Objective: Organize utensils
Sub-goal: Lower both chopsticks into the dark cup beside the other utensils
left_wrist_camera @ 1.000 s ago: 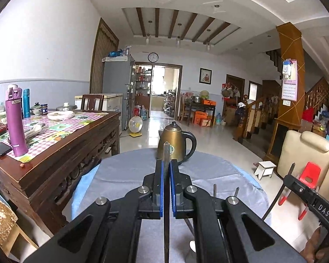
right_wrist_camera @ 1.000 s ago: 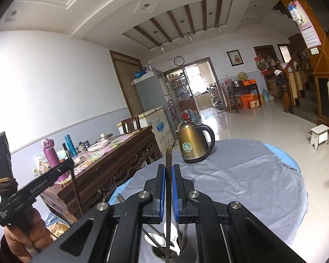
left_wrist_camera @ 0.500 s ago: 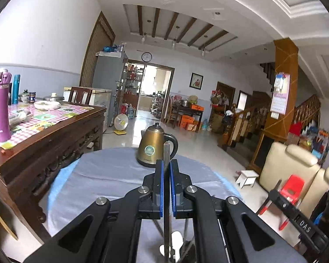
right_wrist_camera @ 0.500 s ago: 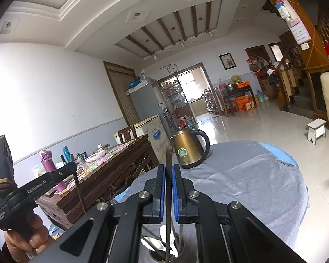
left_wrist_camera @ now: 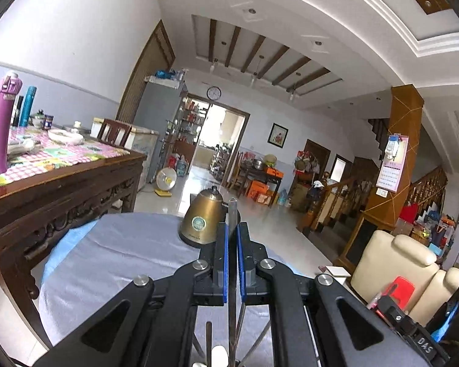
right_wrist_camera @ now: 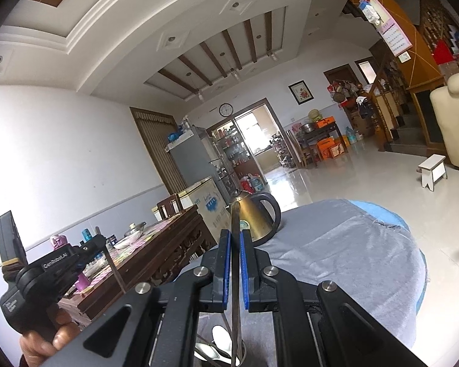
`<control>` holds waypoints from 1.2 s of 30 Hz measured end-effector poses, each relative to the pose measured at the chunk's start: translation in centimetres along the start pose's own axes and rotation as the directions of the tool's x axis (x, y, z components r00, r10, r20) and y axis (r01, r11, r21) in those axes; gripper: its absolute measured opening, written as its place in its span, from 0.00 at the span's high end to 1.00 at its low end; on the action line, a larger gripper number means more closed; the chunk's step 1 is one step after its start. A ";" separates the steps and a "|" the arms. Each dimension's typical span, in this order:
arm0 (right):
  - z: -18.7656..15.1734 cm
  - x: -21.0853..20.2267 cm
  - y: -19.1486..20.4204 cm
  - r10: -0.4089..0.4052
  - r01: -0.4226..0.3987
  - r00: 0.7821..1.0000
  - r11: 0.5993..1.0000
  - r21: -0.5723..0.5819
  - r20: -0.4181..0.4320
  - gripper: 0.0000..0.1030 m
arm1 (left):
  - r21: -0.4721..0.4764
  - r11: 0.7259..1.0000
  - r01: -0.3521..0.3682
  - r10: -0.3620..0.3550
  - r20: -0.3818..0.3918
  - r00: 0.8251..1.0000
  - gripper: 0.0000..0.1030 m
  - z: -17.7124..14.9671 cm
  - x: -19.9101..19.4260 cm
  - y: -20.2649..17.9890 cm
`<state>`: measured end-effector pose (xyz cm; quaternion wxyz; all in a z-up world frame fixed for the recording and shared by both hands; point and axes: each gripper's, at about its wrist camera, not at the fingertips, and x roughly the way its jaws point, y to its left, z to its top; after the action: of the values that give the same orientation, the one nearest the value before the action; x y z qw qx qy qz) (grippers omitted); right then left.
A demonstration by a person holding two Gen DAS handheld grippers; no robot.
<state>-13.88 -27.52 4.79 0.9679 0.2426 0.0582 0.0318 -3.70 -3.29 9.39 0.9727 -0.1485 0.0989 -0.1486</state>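
My left gripper [left_wrist_camera: 232,229] is shut on a thin metal utensil handle [left_wrist_camera: 232,211] that stands upright between its blue pads. Below it several utensil handles and a white spoon [left_wrist_camera: 219,354] show at the frame's bottom. My right gripper [right_wrist_camera: 235,235] is shut on another thin metal utensil handle [right_wrist_camera: 235,217], held upright over a round utensil holder [right_wrist_camera: 220,351] with spoons in it. The left gripper also shows in the right wrist view [right_wrist_camera: 107,244], at the left, with a dark thin utensil [right_wrist_camera: 116,270] hanging from it.
A round table with a grey cloth [left_wrist_camera: 122,253] carries a brass kettle [left_wrist_camera: 203,221]. A carved wooden table [left_wrist_camera: 61,183] with a purple bottle [left_wrist_camera: 1,128] stands to the left. A cream sofa [left_wrist_camera: 394,263] and a red stool [left_wrist_camera: 397,289] are at the right.
Both cameras have tilted upward, showing more ceiling. The left gripper has shifted so the kettle sits left of its utensil. Both stay shut on their utensils.
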 end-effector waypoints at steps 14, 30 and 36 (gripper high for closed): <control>-1.1 1.4 2.8 -0.005 0.006 1.000 0.995 -0.095 0.010 0.93 | 0.052 0.996 -0.073 0.071 0.048 0.996 0.95 -2.1 1.3 -0.4; -2.2 1.8 3.9 -0.021 0.021 1.000 0.989 -0.148 -0.005 0.93 | 0.092 0.992 -0.091 0.088 0.034 0.996 0.95 -4.1 2.5 -0.9; -3.1 3.2 4.0 -0.048 0.033 0.996 0.982 -0.185 -0.080 0.93 | 0.113 0.989 -0.098 0.099 -0.005 0.995 0.94 -5.0 2.6 -1.0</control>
<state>-11.25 -22.25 3.69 0.9832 0.1497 0.1008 0.0276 -2.76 -6.31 4.67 0.9851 -0.0876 0.1028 -0.1064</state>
